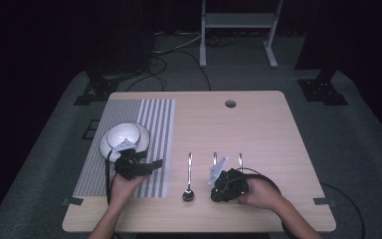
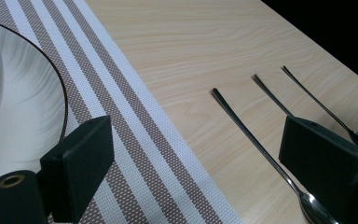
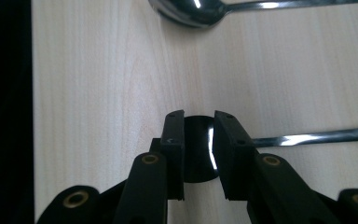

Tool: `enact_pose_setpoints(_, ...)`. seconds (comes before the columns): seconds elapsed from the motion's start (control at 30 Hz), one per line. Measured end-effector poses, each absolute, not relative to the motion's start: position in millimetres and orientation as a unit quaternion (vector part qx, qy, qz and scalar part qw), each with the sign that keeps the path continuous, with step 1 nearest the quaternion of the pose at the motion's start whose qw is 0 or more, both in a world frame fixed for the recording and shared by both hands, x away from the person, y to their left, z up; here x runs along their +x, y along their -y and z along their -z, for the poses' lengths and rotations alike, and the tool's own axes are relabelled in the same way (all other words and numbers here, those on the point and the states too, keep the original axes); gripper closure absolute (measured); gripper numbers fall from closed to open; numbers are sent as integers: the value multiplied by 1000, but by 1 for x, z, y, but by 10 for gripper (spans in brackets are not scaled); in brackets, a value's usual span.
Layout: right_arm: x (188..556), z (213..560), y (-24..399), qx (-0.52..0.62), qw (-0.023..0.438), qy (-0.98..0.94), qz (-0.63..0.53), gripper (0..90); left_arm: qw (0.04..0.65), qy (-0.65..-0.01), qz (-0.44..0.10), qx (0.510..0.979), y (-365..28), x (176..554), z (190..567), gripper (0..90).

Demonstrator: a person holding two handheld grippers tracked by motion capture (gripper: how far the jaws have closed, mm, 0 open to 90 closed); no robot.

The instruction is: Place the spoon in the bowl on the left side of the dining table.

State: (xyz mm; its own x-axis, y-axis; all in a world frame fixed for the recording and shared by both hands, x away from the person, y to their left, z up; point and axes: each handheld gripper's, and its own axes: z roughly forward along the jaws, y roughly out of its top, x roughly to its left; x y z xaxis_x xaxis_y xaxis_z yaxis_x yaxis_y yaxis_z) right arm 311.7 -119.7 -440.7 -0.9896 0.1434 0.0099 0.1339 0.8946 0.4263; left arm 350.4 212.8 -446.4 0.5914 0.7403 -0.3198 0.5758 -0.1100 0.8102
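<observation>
Three metal spoons lie side by side on the wooden table (image 1: 258, 124), handles pointing away from me. My right gripper (image 1: 214, 193) (image 3: 199, 140) sits low on the table with its jaws shut on the rounded head of the middle spoon (image 3: 317, 136), whose handle (image 1: 215, 158) runs out to the right in the right gripper view. The left spoon (image 1: 189, 180) (image 3: 191, 11) lies just beyond the jaw tips. The right spoon (image 1: 239, 159) lies past my right hand. My left gripper (image 1: 154, 164) (image 2: 200, 154) is open and holds nothing, hovering over the striped placemat (image 1: 154, 119) (image 2: 135, 140).
A white bowl (image 1: 124, 133) stands on a white plate (image 1: 110, 149) (image 2: 28, 116) on the placemat, just beyond my left hand. A cable hole (image 1: 230, 103) is near the table's far edge. A metal stand (image 1: 238, 22) is on the floor behind.
</observation>
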Motion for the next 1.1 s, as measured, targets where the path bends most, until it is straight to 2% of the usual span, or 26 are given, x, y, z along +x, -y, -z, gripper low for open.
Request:
enact_pose_setpoints(0.2, 301, 447, 112, 59, 56, -977, -196, 669, 495, -442, -86, 743, -212, 350, 446, 92)
enact_pose_setpoints(0.63, 300, 450, 122, 70, 63, -969, -230, 655, 503, -444, -72, 739, -207, 351, 447, 92)
enact_pose_setpoints(1.1, 301, 451, 124, 62, 63, -967, -239, 655, 511, -417, -19, 752, -148, 364, 444, 94)
